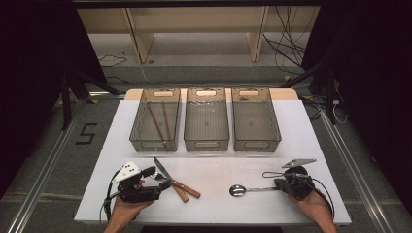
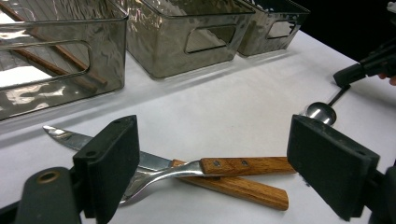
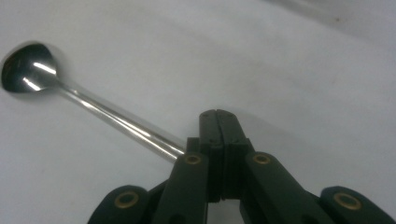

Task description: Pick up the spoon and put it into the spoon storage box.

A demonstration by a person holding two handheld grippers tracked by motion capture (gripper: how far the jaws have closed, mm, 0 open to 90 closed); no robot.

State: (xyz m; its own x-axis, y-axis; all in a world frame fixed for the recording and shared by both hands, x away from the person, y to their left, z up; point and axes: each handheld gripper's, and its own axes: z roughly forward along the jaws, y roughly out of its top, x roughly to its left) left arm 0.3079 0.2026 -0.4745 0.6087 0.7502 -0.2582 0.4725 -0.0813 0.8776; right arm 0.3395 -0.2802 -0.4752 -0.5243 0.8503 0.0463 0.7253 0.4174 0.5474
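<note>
A knife point(image 1: 162, 168) and a fork point(image 1: 189, 190), both with wooden handles, lie crossed on the white table point(image 1: 218, 208) at the front left. My left gripper point(image 1: 158, 179) is open, one jaw on each side of them; between its jaws are the fork's handle point(image 2: 243, 164) and the knife's blade point(image 2: 70, 137). At the front right lies a steel spoon point(image 1: 238, 190), its bowl point(image 3: 28, 67) pointing left. My right gripper point(image 1: 279, 184) is shut on the end of the spoon's handle point(image 3: 140, 133), jaws pressed together point(image 3: 218, 116).
Three clear grey bins stand in a row at the back: left point(image 1: 155, 144), middle point(image 1: 206, 144), right point(image 1: 256, 144). Two brown chopsticks point(image 1: 156, 121) lie in the left bin. Cables and shelf legs are on the floor beyond the table.
</note>
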